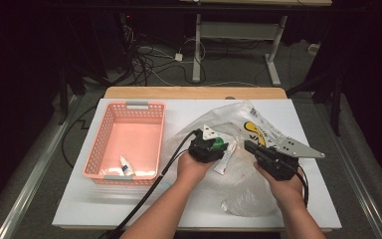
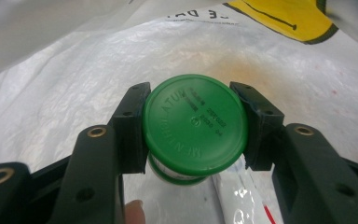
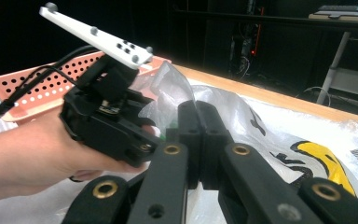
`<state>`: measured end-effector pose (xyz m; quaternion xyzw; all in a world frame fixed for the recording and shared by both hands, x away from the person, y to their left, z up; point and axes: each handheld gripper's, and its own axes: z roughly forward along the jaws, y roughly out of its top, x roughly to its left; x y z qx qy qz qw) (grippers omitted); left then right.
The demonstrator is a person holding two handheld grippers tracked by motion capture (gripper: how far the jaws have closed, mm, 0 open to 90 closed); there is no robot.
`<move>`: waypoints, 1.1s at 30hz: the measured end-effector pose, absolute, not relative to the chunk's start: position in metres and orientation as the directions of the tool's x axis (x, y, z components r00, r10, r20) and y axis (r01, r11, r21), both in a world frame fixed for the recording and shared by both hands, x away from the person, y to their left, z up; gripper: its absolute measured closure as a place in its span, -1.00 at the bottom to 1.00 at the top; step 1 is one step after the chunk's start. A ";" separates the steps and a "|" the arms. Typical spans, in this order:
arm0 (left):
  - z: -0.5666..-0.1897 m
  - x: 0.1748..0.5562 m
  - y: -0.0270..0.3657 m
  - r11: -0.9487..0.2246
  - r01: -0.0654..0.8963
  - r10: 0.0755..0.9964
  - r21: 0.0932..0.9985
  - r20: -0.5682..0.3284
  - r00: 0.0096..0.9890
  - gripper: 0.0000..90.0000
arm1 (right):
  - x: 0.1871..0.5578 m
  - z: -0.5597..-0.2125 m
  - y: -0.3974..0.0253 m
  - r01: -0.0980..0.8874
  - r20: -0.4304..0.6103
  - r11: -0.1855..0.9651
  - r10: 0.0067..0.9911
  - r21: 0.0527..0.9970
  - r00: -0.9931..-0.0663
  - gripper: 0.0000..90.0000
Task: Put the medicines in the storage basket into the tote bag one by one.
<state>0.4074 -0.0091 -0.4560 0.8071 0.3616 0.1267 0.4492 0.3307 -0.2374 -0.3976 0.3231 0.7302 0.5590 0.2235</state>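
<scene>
The person's forearms are entering at 6 o'clock in the high view, each hand carrying a claw. The left claw [image 2: 193,128] is clamping a green-lidded jar [image 2: 195,125] by the rim of its lid, one jaw at 9 o'clock and one at 3 o'clock of the lid. The jar is sitting inside the mouth of the white plastic bag [image 1: 248,144], right of centre on the worktop. The right claw [image 3: 198,140] is standing with its jaws pressed together, apparently pinching a fold of bag film, though the film between them is hard to make out.

Risks, as judged:
- The grip is bearing on the smooth lid edge alone; the jar may be slipping or twisting out during the lift.
- If the lid is loose, the body could be dropping away.
- The bag film is lying close around the jar and could be dragging on it should the right claw let the opening collapse.
- A white tube [image 1: 226,158] is lying just beside the left claw at 3 o'clock and may be getting knocked.

Surface and room: the worktop [image 1: 179,209] is a white sheet on a wooden top. A pink basket [image 1: 110,130] is standing at 9 o'clock, holding a small tube [image 1: 126,166]. The surroundings are lying in darkness, with cables [image 1: 149,62] trailing on the floor and a metal desk frame [image 1: 197,45] standing at 12 o'clock.
</scene>
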 end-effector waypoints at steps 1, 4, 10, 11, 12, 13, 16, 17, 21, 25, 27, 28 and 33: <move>-0.457 0.409 -0.010 -0.332 0.472 0.699 0.817 -0.122 0.705 0.10 | 0.331 -0.398 -0.238 0.223 0.037 0.164 0.722 0.961 -0.691 1.00; -0.462 0.412 -0.013 -0.336 0.473 0.711 0.814 -0.110 0.695 0.10 | 0.331 -0.398 -0.238 0.223 0.036 0.164 0.722 0.961 -0.690 1.00; -0.472 0.421 -0.013 -0.329 0.502 0.729 0.800 -0.123 0.674 0.10 | 0.331 -0.398 -0.238 0.222 0.036 0.165 0.721 0.961 -0.692 1.00; -0.473 0.421 -0.013 -0.328 0.502 0.730 0.800 -0.123 0.672 0.10 | 0.331 -0.398 -0.238 0.222 0.035 0.166 0.720 0.961 -0.693 1.00; -0.475 0.422 -0.014 -0.328 0.504 0.731 0.799 -0.123 0.672 0.10 | 0.331 -0.398 -0.238 0.222 0.036 0.166 0.720 0.961 -0.693 1.00; -0.476 0.423 -0.014 -0.327 0.506 0.731 0.798 -0.125 0.670 0.10 | 0.331 -0.398 -0.238 0.223 0.036 0.166 0.720 0.961 -0.693 1.00; -0.478 0.424 -0.015 -0.321 0.513 0.731 0.796 -0.136 0.669 0.10 | 0.331 -0.398 -0.238 0.223 0.034 0.170 0.719 0.960 -0.694 1.00; -0.478 0.424 -0.015 -0.323 0.513 0.730 0.796 -0.136 0.670 0.10 | 0.331 -0.398 -0.238 0.223 0.033 0.171 0.719 0.960 -0.694 1.00; -0.481 0.425 -0.016 -0.317 0.523 0.732 0.791 -0.147 0.666 0.09 | 0.331 -0.399 -0.237 0.224 0.034 0.171 0.718 0.959 -0.695 1.00; -0.479 0.426 -0.014 -0.316 0.528 0.726 0.789 -0.157 0.670 -0.02 | 0.331 -0.399 -0.237 0.228 0.035 0.173 0.719 0.958 -0.694 1.00; -0.477 0.425 -0.013 -0.320 0.529 0.726 0.786 -0.156 0.670 -0.10 | 0.331 -0.399 -0.237 0.228 0.035 0.174 0.719 0.958 -0.694 1.00; -0.476 0.424 -0.012 -0.324 0.530 0.722 0.784 -0.157 0.674 -0.15 | 0.332 -0.400 -0.237 0.229 0.036 0.173 0.718 0.958 -0.695 1.00; -0.470 0.415 -0.007 -0.341 0.533 0.710 0.774 -0.160 0.686 -0.29 | 0.331 -0.398 -0.240 0.222 0.035 0.166 0.720 0.961 -0.693 1.00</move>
